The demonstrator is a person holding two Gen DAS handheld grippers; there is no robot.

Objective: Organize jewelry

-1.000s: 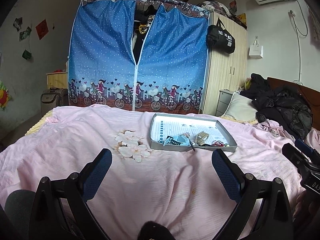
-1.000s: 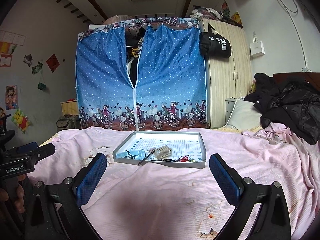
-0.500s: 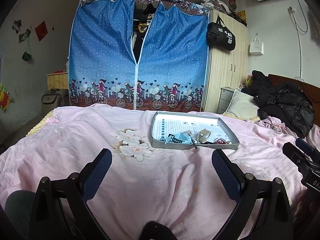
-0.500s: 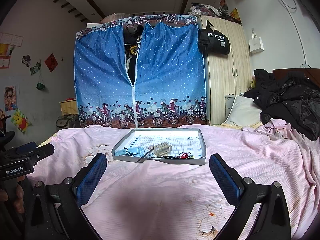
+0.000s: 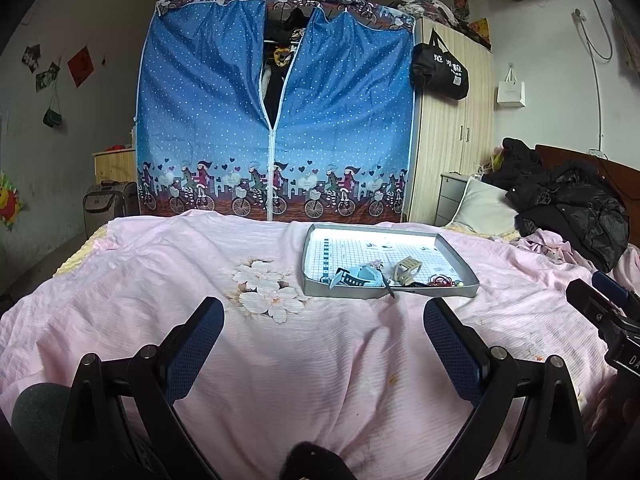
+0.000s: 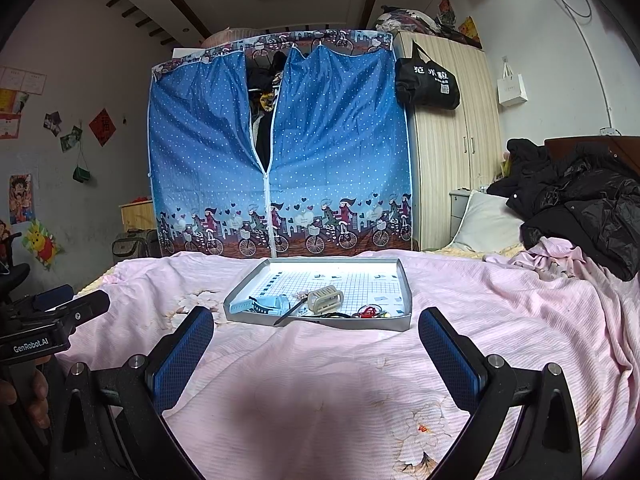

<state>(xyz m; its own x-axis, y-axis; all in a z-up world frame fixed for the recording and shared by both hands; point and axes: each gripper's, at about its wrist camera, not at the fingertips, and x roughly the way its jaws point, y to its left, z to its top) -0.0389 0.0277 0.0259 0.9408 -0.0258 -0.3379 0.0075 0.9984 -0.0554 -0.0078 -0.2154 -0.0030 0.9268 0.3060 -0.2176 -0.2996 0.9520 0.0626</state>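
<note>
A grey tray with a gridded white floor lies on the pink bedspread. Along its near edge sit a light blue watch, a beige band, a thin dark stick and a small red and black tangle. My left gripper is open and empty over the bedspread, well short of the tray. My right gripper is open and empty too, just before the tray's near rim. Each device shows at the edge of the other's view.
A pink bedspread covers the bed. Behind it stand a blue fabric wardrobe and a wooden cupboard. Black jackets and a pillow lie at the right. A hand holds the left device.
Both views have tilted up slightly, so the tray sits a little lower in the frames. Both grippers stay open. Nothing in the tray has moved.
</note>
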